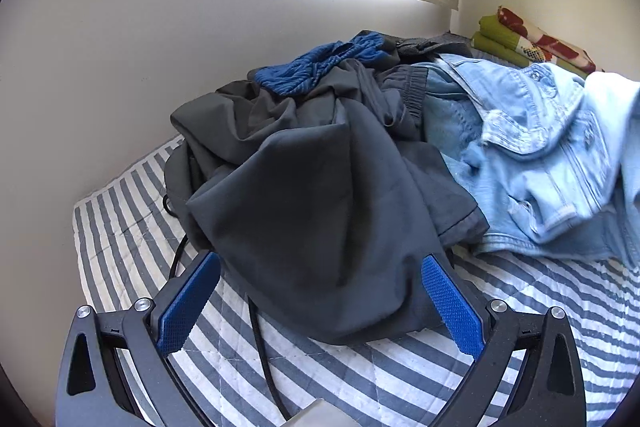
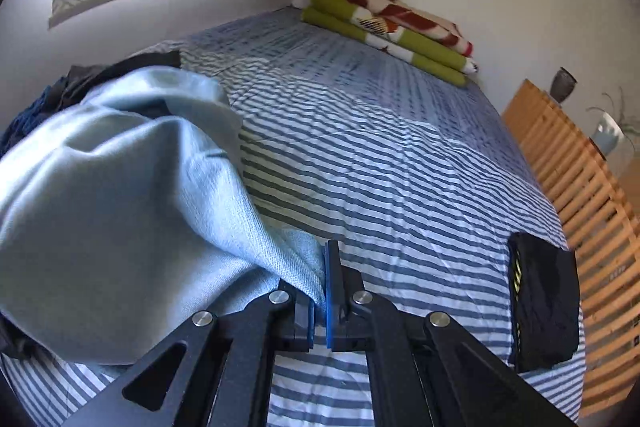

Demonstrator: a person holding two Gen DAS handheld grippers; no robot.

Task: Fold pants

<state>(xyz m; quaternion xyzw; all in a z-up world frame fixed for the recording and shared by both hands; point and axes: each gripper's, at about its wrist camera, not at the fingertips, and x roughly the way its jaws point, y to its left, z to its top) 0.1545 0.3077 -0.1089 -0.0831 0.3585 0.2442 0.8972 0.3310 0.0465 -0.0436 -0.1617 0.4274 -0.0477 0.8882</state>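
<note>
Here the right gripper [image 2: 320, 291] is pinching a fold of the pale jeans [image 2: 120, 211] between fully closed pads and drawing them off the pile [image 1: 320, 155] toward bare striped bedding [image 2: 400, 155]. The left gripper [image 1: 320, 291] is hovering wide open and empty, a dark garment [image 1: 320, 219] lying between its fingers [image 1: 452, 307] but not touching them. The step in hand is probably separating one pair for folding. The next move is calling for spreading the jeans flat, likely with the left gripper taking a second hold.
</note>
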